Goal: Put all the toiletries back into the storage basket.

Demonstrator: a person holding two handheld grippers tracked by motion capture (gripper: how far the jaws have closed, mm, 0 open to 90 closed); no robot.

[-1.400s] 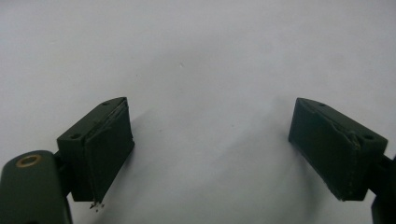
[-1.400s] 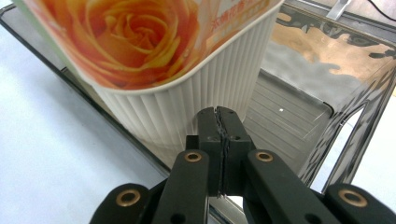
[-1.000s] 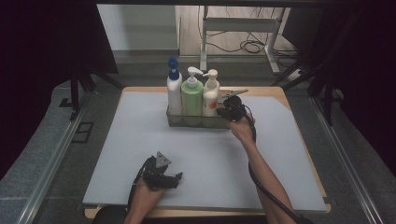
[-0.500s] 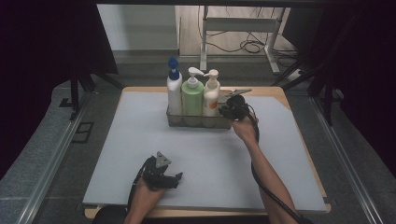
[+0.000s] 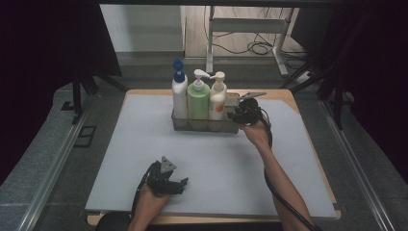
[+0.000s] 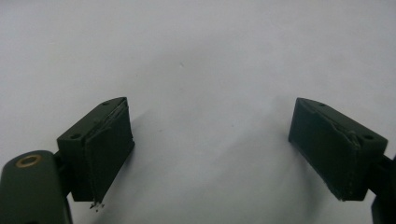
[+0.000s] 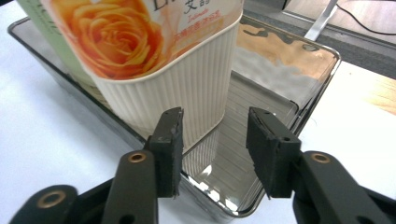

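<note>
Cream bottle [image 7: 154,60] is seen in the tray [image 7: 289,60]; the right tool [image 7: 212,149], just opening, is released beside it, the left tool [image 6: 210,149] is released over the surface [image 6: 196,56].

This looks like a lab or test room set up for recording rather than a home. A bare table [image 5: 308,159] with a pale mat [image 5: 144,159] stands between dark curtains [image 5: 43,72] on the left and right, with metal rails [image 5: 53,168] along the grey floor. At the far side, loose cables [image 5: 255,47] lie by what seems a metal desk frame [image 5: 250,26].
</note>
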